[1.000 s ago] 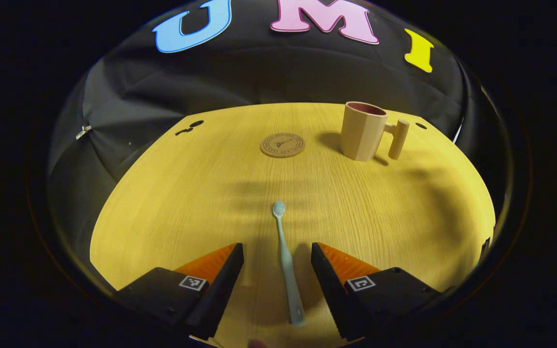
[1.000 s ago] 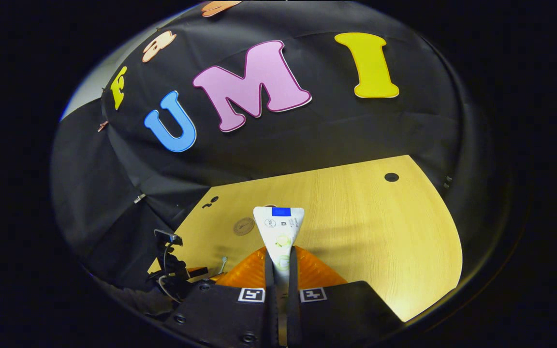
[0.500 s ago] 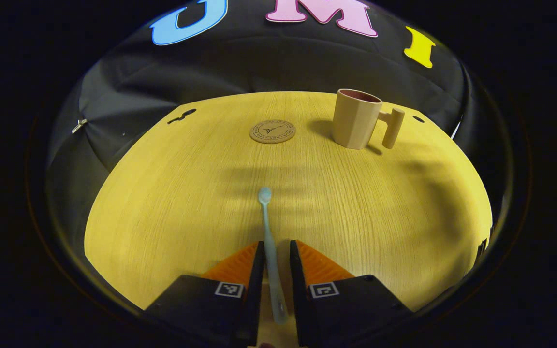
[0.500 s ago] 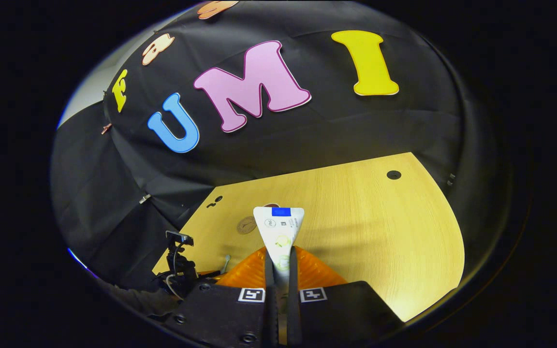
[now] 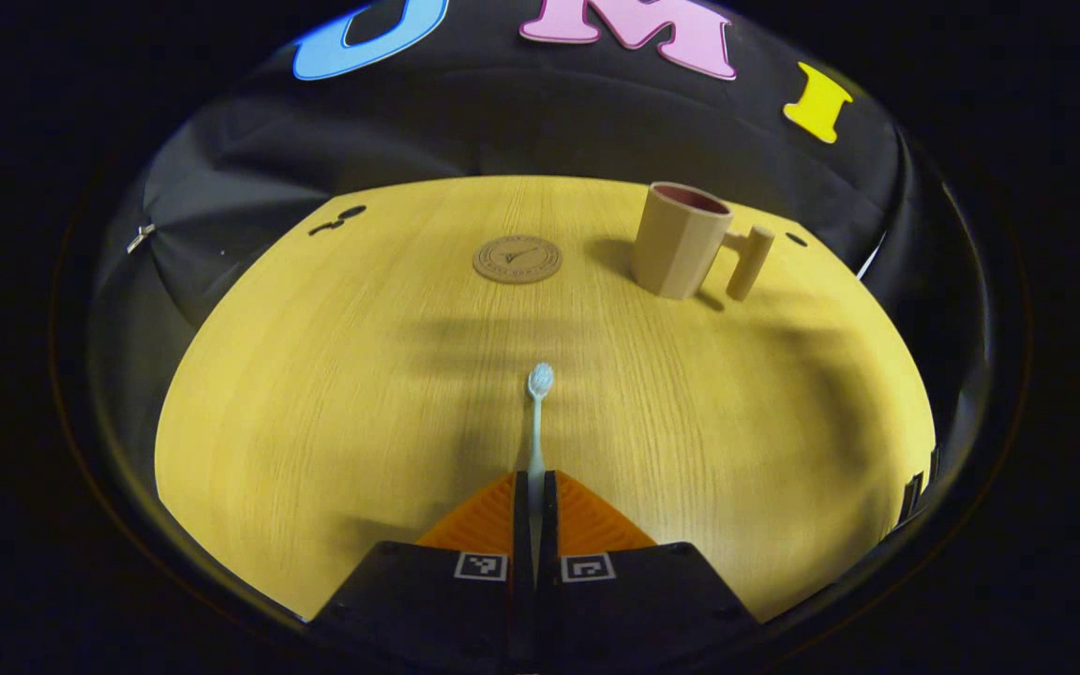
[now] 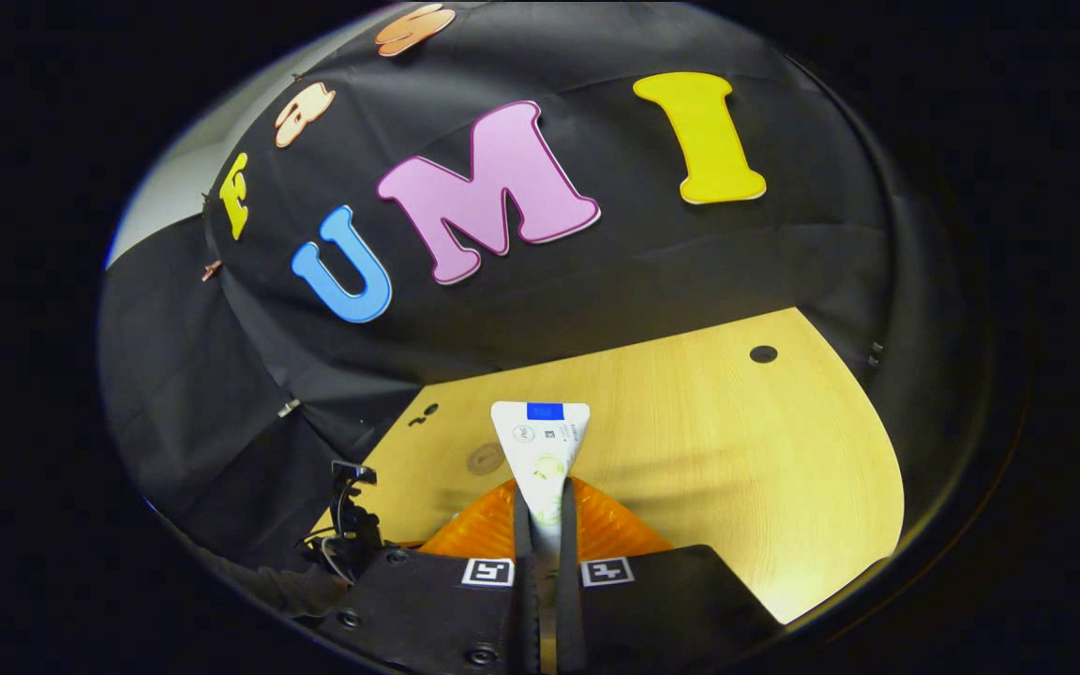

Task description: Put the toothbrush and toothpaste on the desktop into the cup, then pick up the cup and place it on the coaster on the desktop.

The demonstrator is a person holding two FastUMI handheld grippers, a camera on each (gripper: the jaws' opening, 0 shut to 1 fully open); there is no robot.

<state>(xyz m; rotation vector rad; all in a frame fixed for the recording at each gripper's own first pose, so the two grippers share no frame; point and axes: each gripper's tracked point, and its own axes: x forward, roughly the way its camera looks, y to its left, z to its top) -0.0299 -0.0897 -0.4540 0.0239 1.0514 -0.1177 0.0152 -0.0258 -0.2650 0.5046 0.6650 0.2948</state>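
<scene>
Left gripper (image 5: 534, 497) is clamped on toothbrush (image 5: 537, 422) handle, bristle end pointing fwd toward cup (image 5: 678, 240), likely ready for the drop in. Right gripper (image 6: 544, 511) pinches toothpaste (image 6: 542, 445) tube, flat end fwd, held above desktop (image 5: 334, 375). Cup stands upright, empty, just beside coaster (image 5: 517, 259).

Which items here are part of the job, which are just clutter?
Job:
- toothbrush, clamped in left tool
- toothpaste, clamped in right tool
- cup, standing on the desktop
- coaster, nothing on it

Not part of it:
- dark grommet hole in the desktop
</scene>
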